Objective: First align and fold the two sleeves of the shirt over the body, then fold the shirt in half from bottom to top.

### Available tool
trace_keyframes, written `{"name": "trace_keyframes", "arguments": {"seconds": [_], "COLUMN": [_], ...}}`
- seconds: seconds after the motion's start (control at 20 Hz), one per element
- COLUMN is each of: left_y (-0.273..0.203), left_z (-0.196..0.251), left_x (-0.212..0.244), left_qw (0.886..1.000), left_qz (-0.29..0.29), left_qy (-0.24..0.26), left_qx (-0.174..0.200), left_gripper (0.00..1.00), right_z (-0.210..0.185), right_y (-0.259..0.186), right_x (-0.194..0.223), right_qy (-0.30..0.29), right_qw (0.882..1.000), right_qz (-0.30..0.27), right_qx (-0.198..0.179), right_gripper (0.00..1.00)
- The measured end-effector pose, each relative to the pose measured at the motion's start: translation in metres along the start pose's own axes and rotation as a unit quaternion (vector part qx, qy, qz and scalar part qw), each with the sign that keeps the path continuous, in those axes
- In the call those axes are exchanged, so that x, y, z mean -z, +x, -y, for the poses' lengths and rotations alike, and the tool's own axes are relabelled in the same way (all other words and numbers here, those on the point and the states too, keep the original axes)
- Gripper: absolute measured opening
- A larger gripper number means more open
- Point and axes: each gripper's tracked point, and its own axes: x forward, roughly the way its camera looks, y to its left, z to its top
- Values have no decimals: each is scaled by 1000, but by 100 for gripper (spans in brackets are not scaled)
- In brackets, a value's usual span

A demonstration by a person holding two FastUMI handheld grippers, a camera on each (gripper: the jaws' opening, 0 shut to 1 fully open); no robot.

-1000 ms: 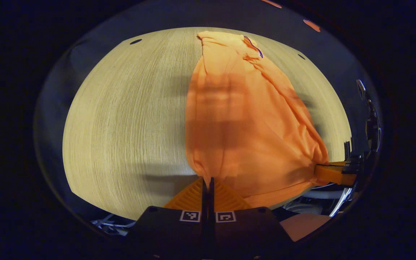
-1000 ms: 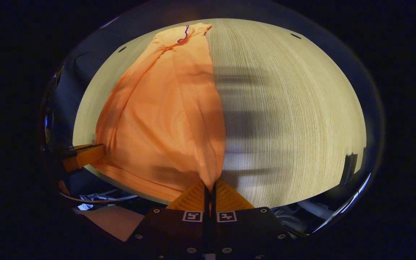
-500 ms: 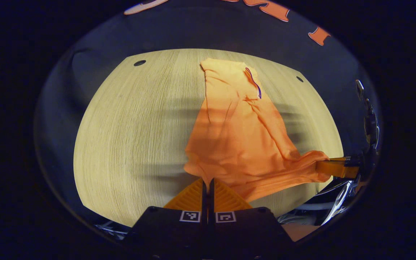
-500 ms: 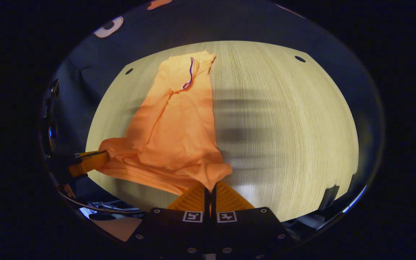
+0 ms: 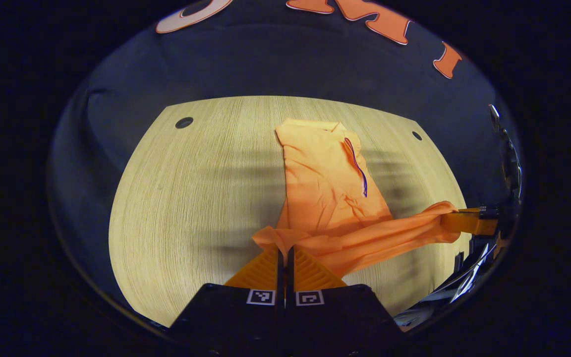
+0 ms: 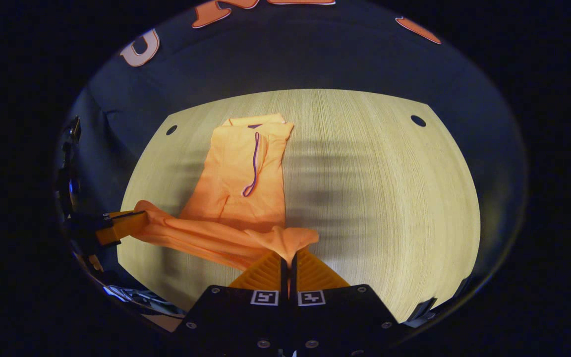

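Left gripper (image 5: 284, 254) is pinched tight on one bottom corner of the orange shirt (image 5: 326, 184), right gripper (image 6: 289, 259) is clamped on the other corner. The hem hangs stretched between them, lifted off the wooden table (image 5: 191, 188). The shirt's collar end lies flat on the table's far side.

1. The shirt (image 5: 327, 183) lies on the tabletop (image 5: 191, 198), collar end at the far side.
2. Its near edge hangs lifted between the left tool (image 5: 284, 253) and right tool (image 6: 289, 258), above the tabletop.
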Motion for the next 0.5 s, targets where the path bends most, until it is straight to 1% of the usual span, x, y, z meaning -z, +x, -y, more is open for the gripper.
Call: {"name": "trace_keyframes", "arguments": {"seconds": [0.15,0.3,0.5], "left_y": [16,35,61], "left_z": [-4,-13,-22], "left_x": [-36,-75,-129], "left_qw": [1000,1000,999], "left_qz": [12,24,46], "left_qy": [2,-1,2], "left_qx": [-4,-8,-15], "left_gripper": [0,1,1], "right_z": [4,7,14], "right_y": [14,30,46], "right_x": [-41,-79,-124], "right_qy": [-1,9,17], "right_qw": [1000,1000,999], "right_qz": [17,30,49], "right_qx": [5,2,9], "right_gripper": [0,0,0]}}
